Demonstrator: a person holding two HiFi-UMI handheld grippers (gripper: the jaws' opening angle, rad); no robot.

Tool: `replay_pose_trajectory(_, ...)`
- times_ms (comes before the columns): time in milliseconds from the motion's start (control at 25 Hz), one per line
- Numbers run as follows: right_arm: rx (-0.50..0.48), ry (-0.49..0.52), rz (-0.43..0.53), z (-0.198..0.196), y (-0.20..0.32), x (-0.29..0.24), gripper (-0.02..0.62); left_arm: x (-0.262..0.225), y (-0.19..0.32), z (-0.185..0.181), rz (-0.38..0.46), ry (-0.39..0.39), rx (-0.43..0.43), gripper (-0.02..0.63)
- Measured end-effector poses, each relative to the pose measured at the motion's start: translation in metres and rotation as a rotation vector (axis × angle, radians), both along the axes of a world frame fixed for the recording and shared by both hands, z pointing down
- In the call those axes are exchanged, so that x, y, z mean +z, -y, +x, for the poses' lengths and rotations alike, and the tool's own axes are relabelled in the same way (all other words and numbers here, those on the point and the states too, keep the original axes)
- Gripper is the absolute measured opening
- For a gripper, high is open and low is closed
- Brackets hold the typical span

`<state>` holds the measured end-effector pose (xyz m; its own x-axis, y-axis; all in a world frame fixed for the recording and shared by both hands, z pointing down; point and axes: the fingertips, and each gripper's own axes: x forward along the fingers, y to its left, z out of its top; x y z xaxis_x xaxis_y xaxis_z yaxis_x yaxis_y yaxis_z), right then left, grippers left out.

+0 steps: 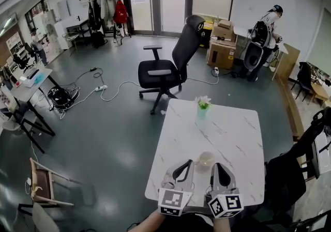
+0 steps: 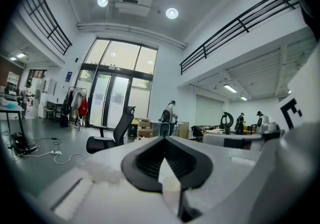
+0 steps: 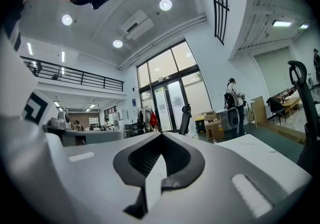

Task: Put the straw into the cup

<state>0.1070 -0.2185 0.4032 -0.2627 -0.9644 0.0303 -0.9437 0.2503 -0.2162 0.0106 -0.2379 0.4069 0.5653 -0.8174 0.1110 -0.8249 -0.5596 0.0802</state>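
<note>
A small clear cup (image 1: 206, 159) stands near the front of the white marble table (image 1: 232, 133). My left gripper (image 1: 187, 165) and right gripper (image 1: 215, 166) reach in side by side from the front edge, and the cup sits just beyond and between their tips. In the left gripper view the black pads (image 2: 145, 160) of the left gripper (image 2: 164, 140) meet at the tip. The right gripper (image 3: 161, 135) looks the same, shut. A white sliver shows in each gap; I cannot tell what it is. No straw can be made out in any view.
A green vase with flowers (image 1: 202, 106) stands at the table's far edge. A black office chair (image 1: 170, 65) is behind the table and a dark chair (image 1: 289, 174) to its right. Cardboard boxes (image 1: 221, 50) and a person (image 1: 264, 34) are farther back.
</note>
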Motion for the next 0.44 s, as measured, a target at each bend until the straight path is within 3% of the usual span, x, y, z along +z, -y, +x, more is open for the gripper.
replay_pose_trajectory(440, 0.005, -0.013, -0.002, -0.015, -0.022, 0.004, -0.009, 0.008, -0.019, -0.008, 0.001, -0.003, 0.025, 0.002)
